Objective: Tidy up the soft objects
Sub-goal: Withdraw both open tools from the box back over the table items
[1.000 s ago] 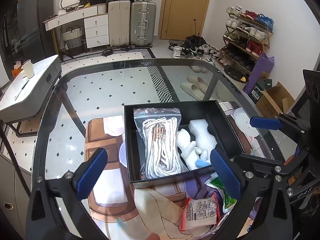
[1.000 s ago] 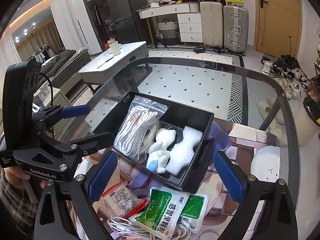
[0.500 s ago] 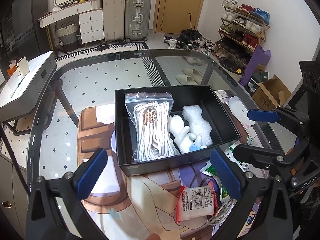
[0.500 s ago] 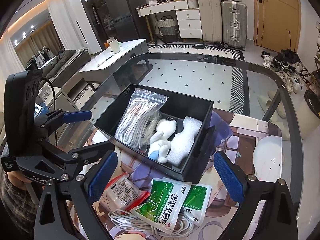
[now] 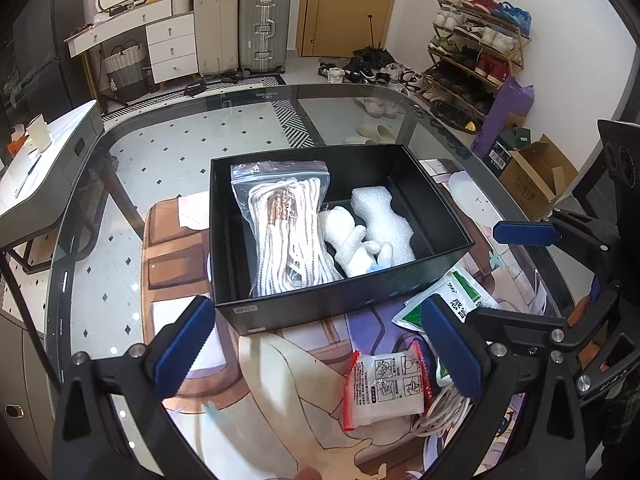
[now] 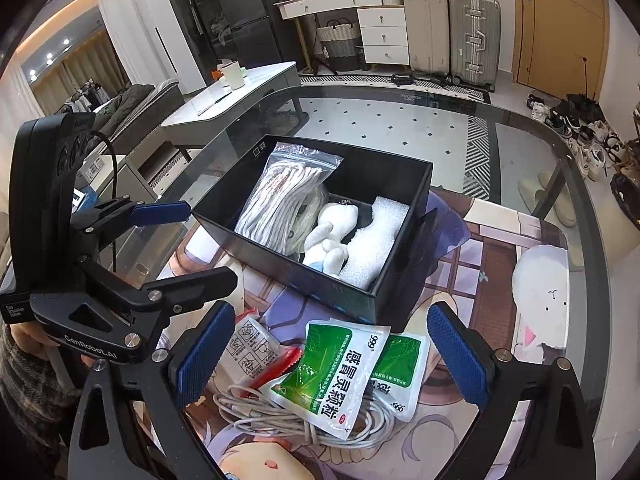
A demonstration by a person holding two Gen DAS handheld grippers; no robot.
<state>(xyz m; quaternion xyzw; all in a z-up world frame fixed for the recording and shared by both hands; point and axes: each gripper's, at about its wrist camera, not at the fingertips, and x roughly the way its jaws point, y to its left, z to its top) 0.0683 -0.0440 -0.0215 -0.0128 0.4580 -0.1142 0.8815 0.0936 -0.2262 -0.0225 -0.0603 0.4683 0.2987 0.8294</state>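
Observation:
A black box (image 5: 280,312) (image 6: 304,276) stands on a printed mat on the glass table. In it lie a zip bag of white rope (image 5: 286,232) (image 6: 284,196), a white plush toy (image 5: 352,240) (image 6: 330,236) and a white foam piece (image 5: 384,220) (image 6: 372,248). In front of the box lie a white and red packet (image 5: 384,388) (image 6: 250,344), green medicine sachets (image 6: 340,372) (image 5: 460,296) and a coiled white cable (image 6: 280,420). My left gripper (image 5: 316,352) is open and empty, just short of the box. My right gripper (image 6: 332,356) is open and empty above the sachets.
The glass table's rim (image 5: 280,90) curves behind the box. A white mouse-shaped pad (image 6: 540,292) lies on the mat to the right. A low grey table (image 5: 40,176) stands to the left of the glass table; suitcases and a shoe rack stand by the walls.
Both grippers have drawn back from the box, toward me. More of the packets and cable in front of the box now shows. Both stay open.

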